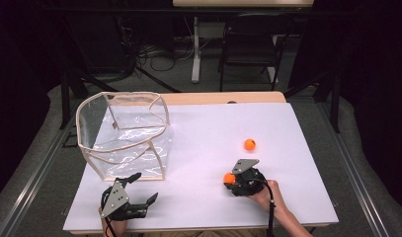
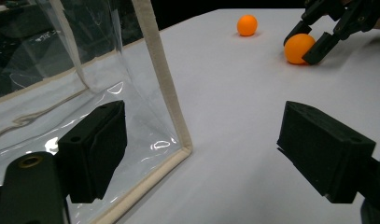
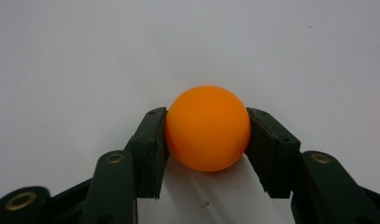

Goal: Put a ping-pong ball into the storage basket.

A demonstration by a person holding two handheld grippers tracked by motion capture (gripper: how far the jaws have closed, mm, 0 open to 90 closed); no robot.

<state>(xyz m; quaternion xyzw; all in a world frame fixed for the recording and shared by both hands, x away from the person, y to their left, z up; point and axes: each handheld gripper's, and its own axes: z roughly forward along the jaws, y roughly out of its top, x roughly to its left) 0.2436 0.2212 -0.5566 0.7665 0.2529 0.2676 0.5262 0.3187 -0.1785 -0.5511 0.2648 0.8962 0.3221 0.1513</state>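
In the high view, the right gripper (image 1: 231,178) sits at about 5 o'clock on the white table (image 1: 203,197), its jaws pinched on an orange ball (image 1: 229,178) that rests on the tabletop. A second orange ball (image 1: 249,144) lies free at about 1 o'clock from the held one, near but apart. The left gripper (image 1: 145,188) is at 7 o'clock on the table, jaws spread wide with nothing between them, just beside the near edge of a clear plastic bag with cream trim (image 1: 124,133) that stands open at 10 o'clock.

In the left gripper view, the left gripper's two black pads (image 2: 96,149) stand far apart; the bag's trimmed corner (image 2: 180,149) stands between them, though whether the left pad touches the plastic is hard to tell. At 1 o'clock the right gripper (image 2: 309,44) clamps the ball (image 2: 298,48), and the loose ball (image 2: 247,25) sits at 12 o'clock.

In the right gripper view, both pads (image 3: 152,149) press on opposite sides of the ball (image 3: 207,128), which sits dead centre on the white surface.
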